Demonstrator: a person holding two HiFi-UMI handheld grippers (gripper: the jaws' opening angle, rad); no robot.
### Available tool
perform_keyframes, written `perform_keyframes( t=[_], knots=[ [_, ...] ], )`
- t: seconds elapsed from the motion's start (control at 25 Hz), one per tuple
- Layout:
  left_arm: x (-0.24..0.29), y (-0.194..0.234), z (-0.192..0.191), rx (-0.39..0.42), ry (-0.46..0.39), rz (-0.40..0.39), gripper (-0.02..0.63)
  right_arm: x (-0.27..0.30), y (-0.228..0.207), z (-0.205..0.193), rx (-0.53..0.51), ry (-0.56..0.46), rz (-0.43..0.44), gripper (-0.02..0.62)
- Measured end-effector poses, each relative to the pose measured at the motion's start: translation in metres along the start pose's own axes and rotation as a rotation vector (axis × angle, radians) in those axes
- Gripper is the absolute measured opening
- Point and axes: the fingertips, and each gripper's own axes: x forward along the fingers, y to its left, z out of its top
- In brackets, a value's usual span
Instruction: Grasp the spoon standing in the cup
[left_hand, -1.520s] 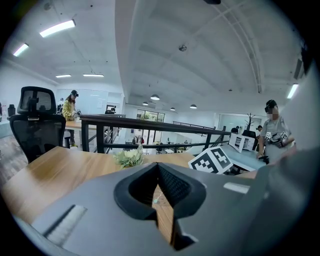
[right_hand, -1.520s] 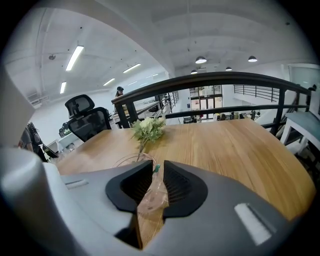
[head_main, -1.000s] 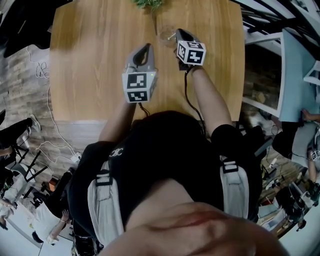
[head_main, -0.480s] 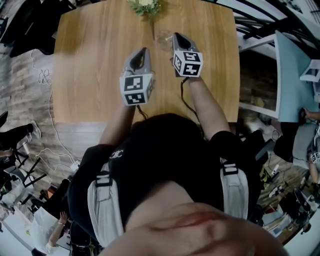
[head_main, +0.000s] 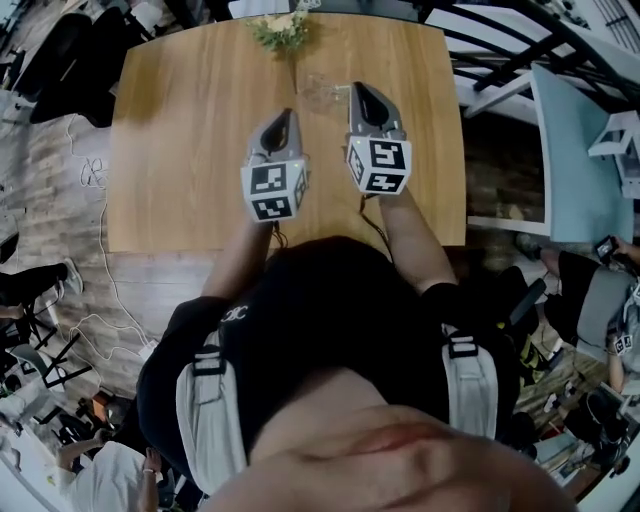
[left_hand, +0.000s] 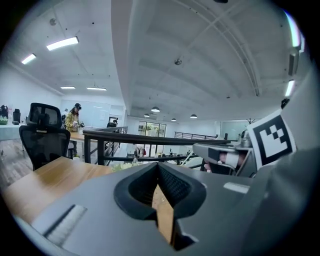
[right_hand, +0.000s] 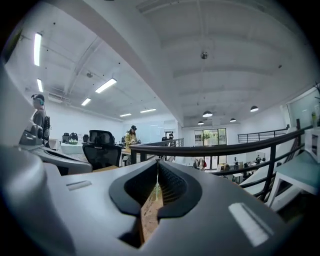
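A clear glass cup (head_main: 318, 92) stands on the wooden table (head_main: 190, 130) near its far edge; I cannot make out the spoon in it. My right gripper (head_main: 360, 90) hovers just right of the cup, a small gap apart. In the right gripper view its jaws (right_hand: 158, 165) meet at the tips, shut, with nothing clearly between them. My left gripper (head_main: 283, 116) is held nearer me, left of and below the cup. Its jaws (left_hand: 158, 167) are also shut and empty. The right gripper (left_hand: 225, 152) shows at the right of the left gripper view.
A small green plant (head_main: 281, 30) stands at the table's far edge, just behind the cup. Black railings (head_main: 500, 40) and a pale blue panel (head_main: 570, 150) lie to the table's right. Cables (head_main: 95, 250) trail over the floor on the left.
Both grippers and the table sit lower in the head view as the camera tilts. The right gripper has drawn slightly away from the cup. Both pairs of jaws stay shut.
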Motion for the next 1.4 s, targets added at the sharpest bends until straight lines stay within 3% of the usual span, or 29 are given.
perform_keyframes(
  t=[0.36, 0.68, 1.4],
  knots=[
    [-0.011, -0.047, 0.011, 0.021, -0.024, -0.036, 0.012, -0.071, -0.030, 0.025, -0.012, -0.071, -0.081, 0.005],
    [-0.019, -0.099, 0.009, 0.066, -0.040, -0.090, 0.012, -0.118, -0.055, 0.008, 0.027, -0.059, -0.100, 0.005],
    [-0.026, -0.154, 0.004, 0.095, -0.040, -0.127, 0.012, -0.158, -0.090, 0.004, 0.064, -0.061, -0.126, 0.005]
  ],
)
